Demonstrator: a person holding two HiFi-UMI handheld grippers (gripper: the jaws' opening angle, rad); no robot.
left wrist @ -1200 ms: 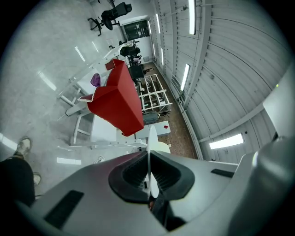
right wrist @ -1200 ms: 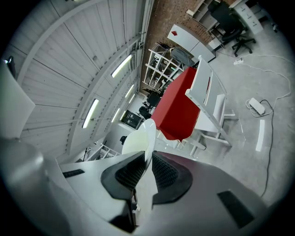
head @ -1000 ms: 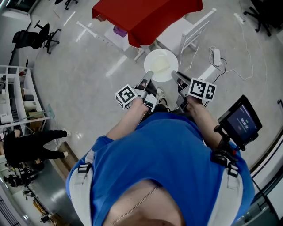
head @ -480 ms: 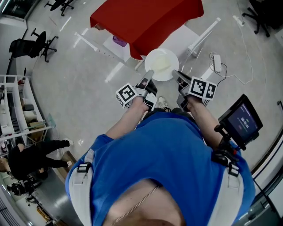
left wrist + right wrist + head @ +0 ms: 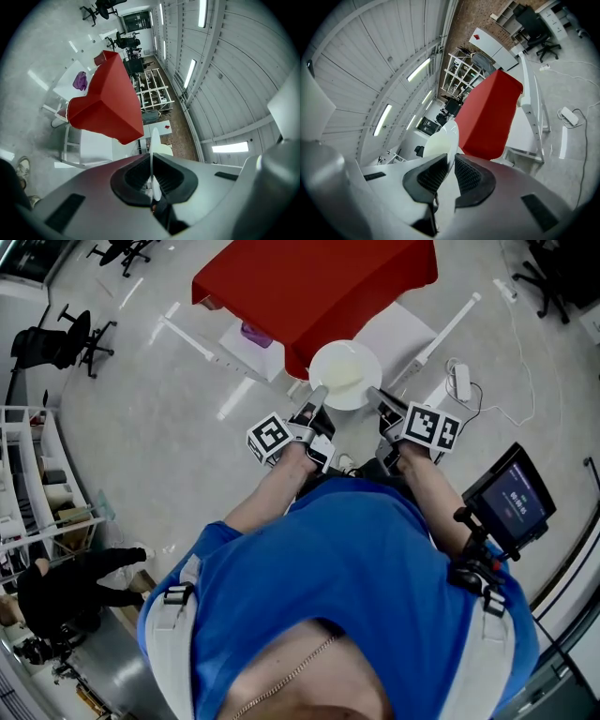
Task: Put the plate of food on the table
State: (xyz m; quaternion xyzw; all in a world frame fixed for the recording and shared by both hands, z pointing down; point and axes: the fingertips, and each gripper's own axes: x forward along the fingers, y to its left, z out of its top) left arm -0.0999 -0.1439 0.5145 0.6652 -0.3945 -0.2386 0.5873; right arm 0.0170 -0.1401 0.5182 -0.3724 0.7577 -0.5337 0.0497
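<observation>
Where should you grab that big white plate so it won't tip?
By its thin rim, on two opposite sides, coming in level from the edge. The plate is wide, flat and shallow, so the left gripper and right gripper pinching each side balance it.

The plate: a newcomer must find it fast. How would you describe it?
Find the red-clothed table at the top of the head view. At its near corner a plate is pinched at its rim by the left tool and the right tool. It is the only round white thing there.
</observation>
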